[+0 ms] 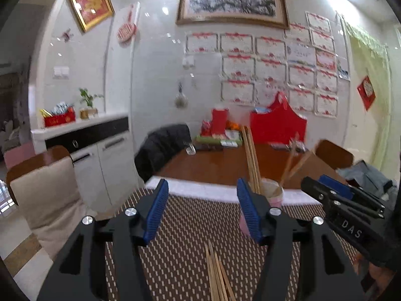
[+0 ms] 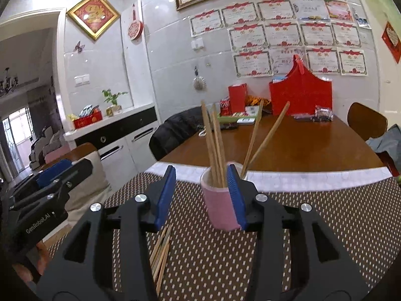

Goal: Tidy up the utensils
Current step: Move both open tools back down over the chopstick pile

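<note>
Nearest the viewer, a loose bundle of pale wooden chopsticks point(image 1: 218, 273) lies flat on a brown woven mat point(image 1: 190, 225) with a cream dash pattern, below and between the two claws. The left claw point(image 1: 200, 215) stands wide, its blue ribbed pads point(image 1: 155, 213) apart with nothing between them. The right claw point(image 2: 200, 195) stands partly apart and empty; its right pad is just beside, or in front of, a pink cup point(image 2: 218, 208), and contact cannot be told. No earlier view is given.

The pink cup has a cream inner rim and stands upright near the far edge of the mat. It holds several chopsticks point(image 2: 213, 140): a tight group standing nearly upright at its left side, and two leaning apart toward the right. All are plain, light tan and slender.

Writing: the side of the right claw, seen from the left camera, bears white letters "DAS" point(image 1: 352, 228); the side of the left claw, seen from the right camera, reads "GenRobot.AI" point(image 2: 37, 223).

Beyond the mat runs a pale strip, then the bare brown wood of the desk point(image 2: 300, 145). At its far end stand a red bag point(image 2: 300, 92) and a red box point(image 2: 236, 97). The tiled wall behind carries rows of certificates point(image 2: 283, 35), whose text is too small to read.
</note>
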Available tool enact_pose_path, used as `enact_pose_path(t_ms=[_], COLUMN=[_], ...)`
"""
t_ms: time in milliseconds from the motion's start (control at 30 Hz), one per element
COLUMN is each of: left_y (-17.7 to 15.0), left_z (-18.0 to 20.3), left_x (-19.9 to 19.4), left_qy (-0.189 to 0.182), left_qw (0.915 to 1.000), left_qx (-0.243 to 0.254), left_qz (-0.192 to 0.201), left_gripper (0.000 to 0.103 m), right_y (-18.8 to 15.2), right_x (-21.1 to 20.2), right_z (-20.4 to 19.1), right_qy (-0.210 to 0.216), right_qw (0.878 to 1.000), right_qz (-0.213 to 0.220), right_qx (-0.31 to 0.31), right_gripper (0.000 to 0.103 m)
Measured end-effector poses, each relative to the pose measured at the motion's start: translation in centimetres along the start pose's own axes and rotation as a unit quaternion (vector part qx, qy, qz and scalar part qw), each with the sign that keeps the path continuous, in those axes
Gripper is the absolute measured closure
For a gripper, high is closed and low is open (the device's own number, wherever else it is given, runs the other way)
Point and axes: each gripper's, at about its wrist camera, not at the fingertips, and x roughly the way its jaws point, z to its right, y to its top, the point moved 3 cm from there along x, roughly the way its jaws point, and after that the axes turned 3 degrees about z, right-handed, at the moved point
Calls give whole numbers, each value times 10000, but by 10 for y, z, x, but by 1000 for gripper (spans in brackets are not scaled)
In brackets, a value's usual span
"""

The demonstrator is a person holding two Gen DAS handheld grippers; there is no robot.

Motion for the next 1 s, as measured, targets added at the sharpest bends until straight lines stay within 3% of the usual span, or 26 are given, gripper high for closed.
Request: enact_pose_path(t_ms=[300, 367, 467, 600, 767, 1000], left_y=[-55, -70, -100, -129, -156, -160], left_z=[-25, -29, -35, -32, -28, -22], left_x=[5, 11, 27, 41, 50, 51], left_qy=[-108, -208, -344, -410, -348, -337], left_qw=[9929, 9877, 9727, 9574, 9455, 9448], left_qx=[-69, -88, -146, 74, 382, 476], left_qz=[-1181, -1546, -2290, -2858, -3215, -3225], left_gripper=[46, 46, 46, 46, 46, 46], right_y=[-51, -65, -86, -107, -121, -124], right_x=[0, 5, 14, 22, 22, 26], right_z=[-11, -15, -20, -25, -24, -20], right_qy=[110, 143, 152, 210, 225, 236], right_qw=[9950, 9913, 9844, 9764, 9726, 9703], right_qz=[-989, -1302, -1739, -2139, -2301, -2403], right_qx=[-75, -114, -210, -217, -237, -138], right_gripper=[56, 55, 55, 55, 53, 53])
